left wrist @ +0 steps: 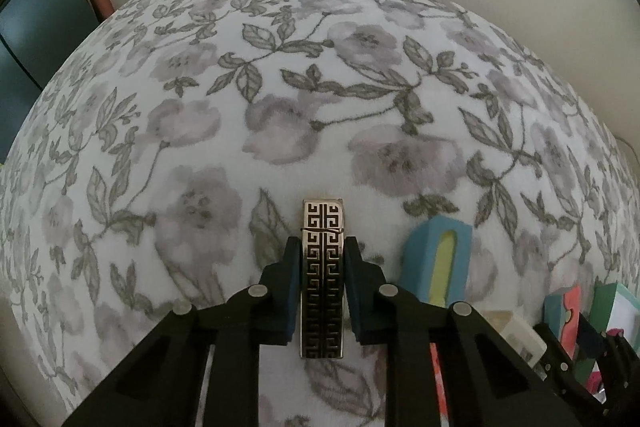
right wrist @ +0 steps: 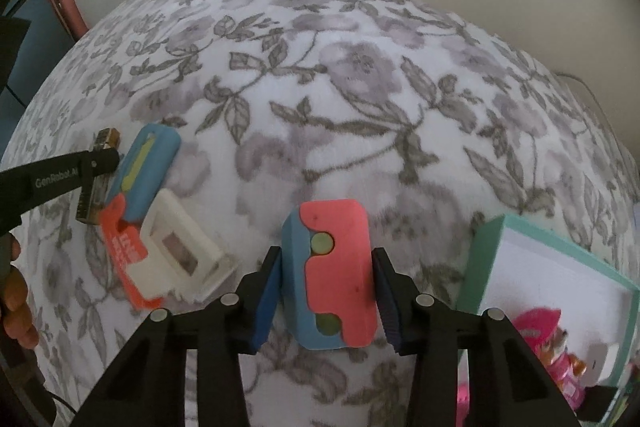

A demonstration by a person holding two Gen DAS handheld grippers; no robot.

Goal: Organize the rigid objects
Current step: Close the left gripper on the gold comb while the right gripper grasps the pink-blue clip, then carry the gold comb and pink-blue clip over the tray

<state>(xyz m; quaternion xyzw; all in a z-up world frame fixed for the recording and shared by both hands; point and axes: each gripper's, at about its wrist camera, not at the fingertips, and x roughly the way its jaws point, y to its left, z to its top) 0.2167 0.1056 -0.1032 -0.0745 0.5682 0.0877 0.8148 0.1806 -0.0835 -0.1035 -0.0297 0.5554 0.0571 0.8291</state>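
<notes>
My left gripper [left wrist: 323, 251] is shut on a long gold and black patterned bar [left wrist: 323, 275], held just above the flowered cloth [left wrist: 280, 99]. In the right wrist view the same bar [right wrist: 96, 179] shows at the far left under the left gripper's arm. My right gripper [right wrist: 325, 267] holds a pink and blue foam block [right wrist: 330, 267] between its jaws; the left pad touches it, the right pad stands very close. A blue block with a yellow slot [right wrist: 146, 167] lies at the left beside a white box [right wrist: 184, 251] and a red card [right wrist: 120, 247].
A teal-rimmed white box [right wrist: 560, 287] at the right holds a pink toy figure [right wrist: 544, 347]. In the left wrist view the blue block [left wrist: 436, 259], the white box [left wrist: 520, 339] and the teal box [left wrist: 612, 307] lie to the right. A wall stands behind the cloth.
</notes>
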